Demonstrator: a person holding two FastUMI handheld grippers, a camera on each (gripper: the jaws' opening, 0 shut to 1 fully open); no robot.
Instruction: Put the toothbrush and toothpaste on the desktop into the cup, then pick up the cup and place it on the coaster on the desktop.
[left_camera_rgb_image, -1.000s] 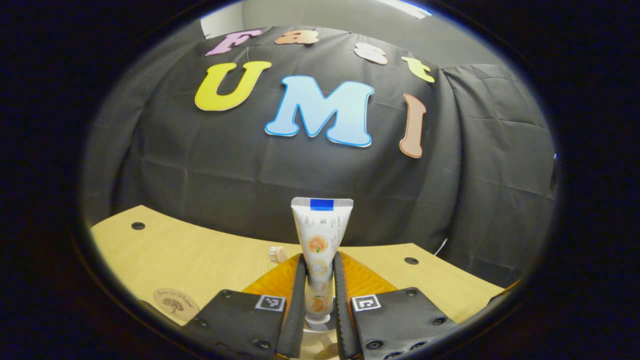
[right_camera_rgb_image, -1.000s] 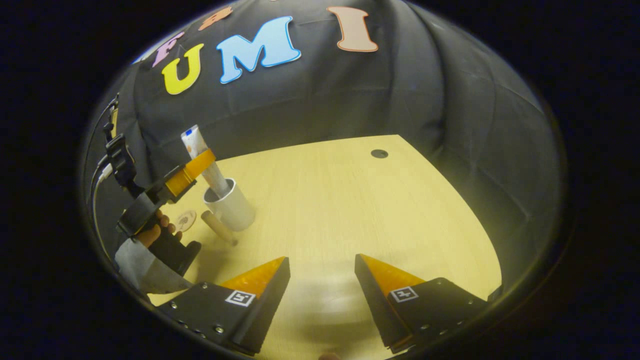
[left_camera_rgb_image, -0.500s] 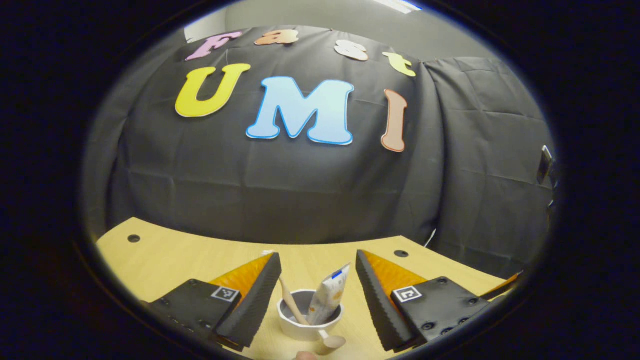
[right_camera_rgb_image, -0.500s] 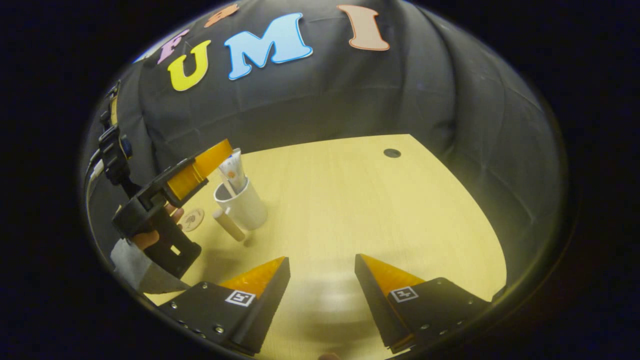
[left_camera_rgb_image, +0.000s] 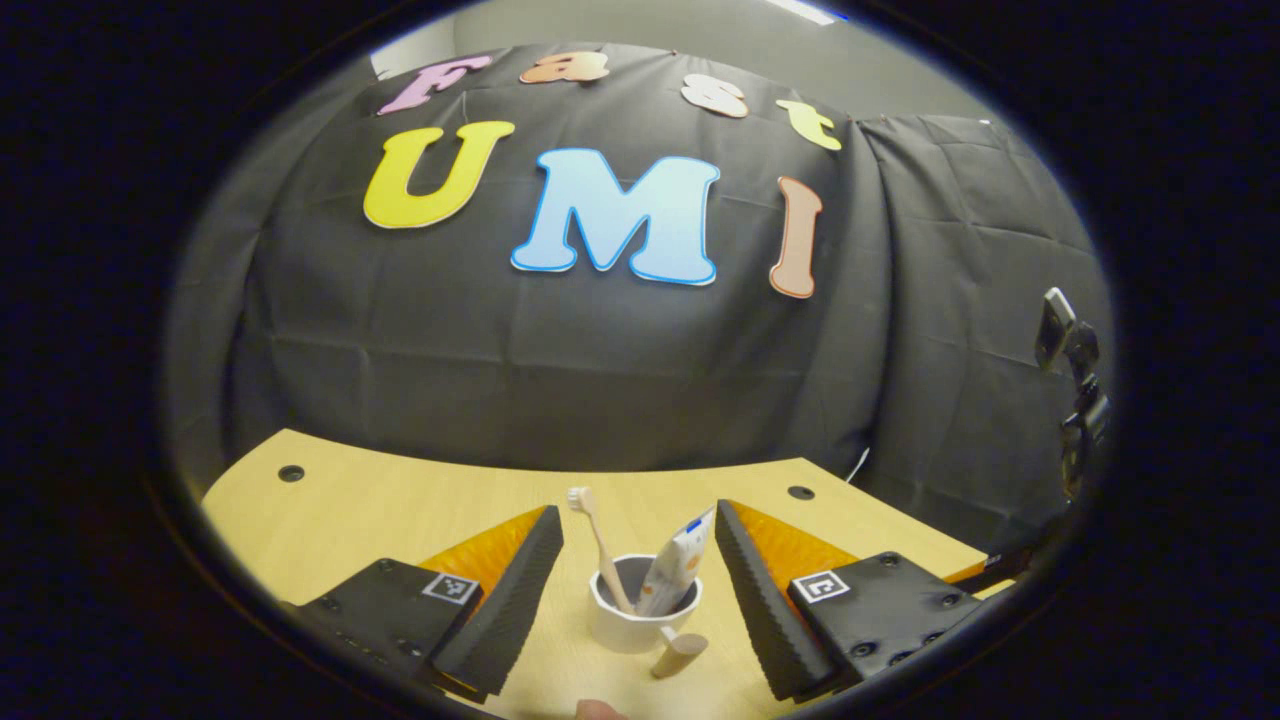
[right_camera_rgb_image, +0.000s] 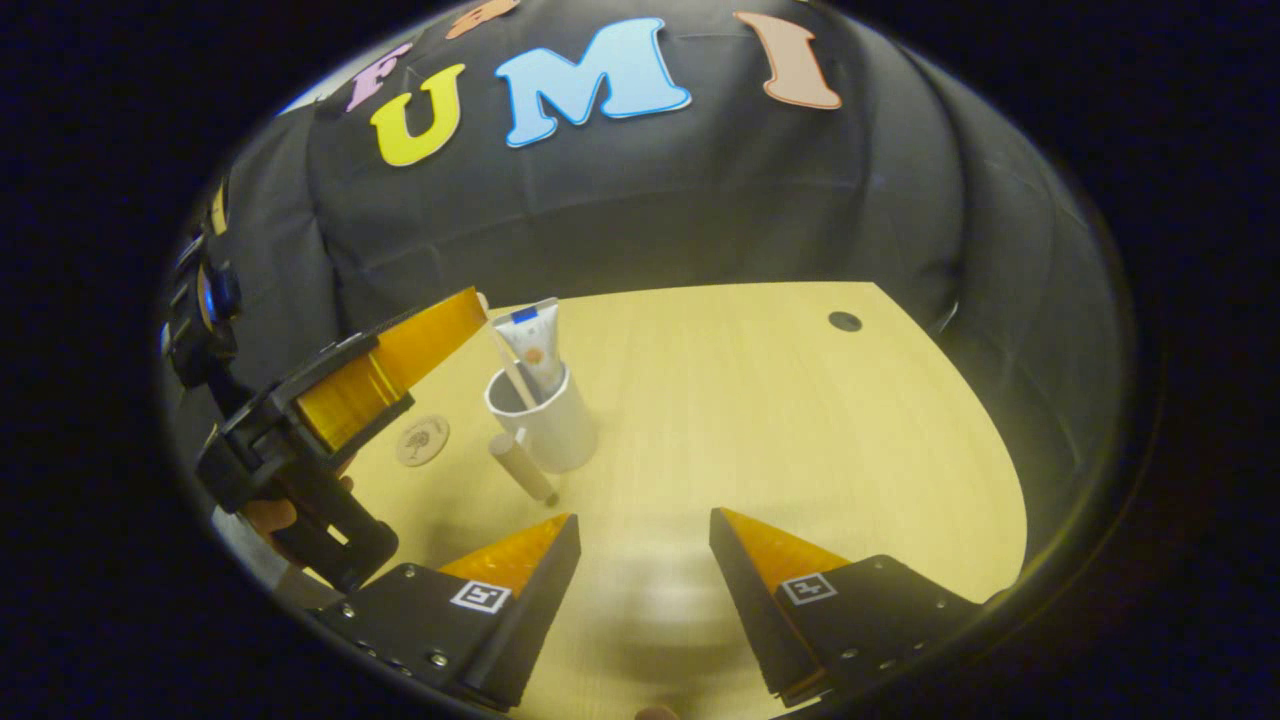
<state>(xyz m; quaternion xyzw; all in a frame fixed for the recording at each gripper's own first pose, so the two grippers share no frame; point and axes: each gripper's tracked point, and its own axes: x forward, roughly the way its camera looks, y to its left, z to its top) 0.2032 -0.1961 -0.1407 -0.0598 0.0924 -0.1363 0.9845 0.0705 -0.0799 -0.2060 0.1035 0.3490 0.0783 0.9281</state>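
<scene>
Left hand-held gripper released, straddling the cup on the desk, toothbrush and toothpaste upright inside, long axes near vertical leaning apart; a careless grab could tip the cup; coaster beyond; right hand-held gripper released.

Wooden desk; two round holes; dark cloth wall

No text was legible: print on the toothpaste and the coaster, nine o'clock from the cup, was too small.
</scene>
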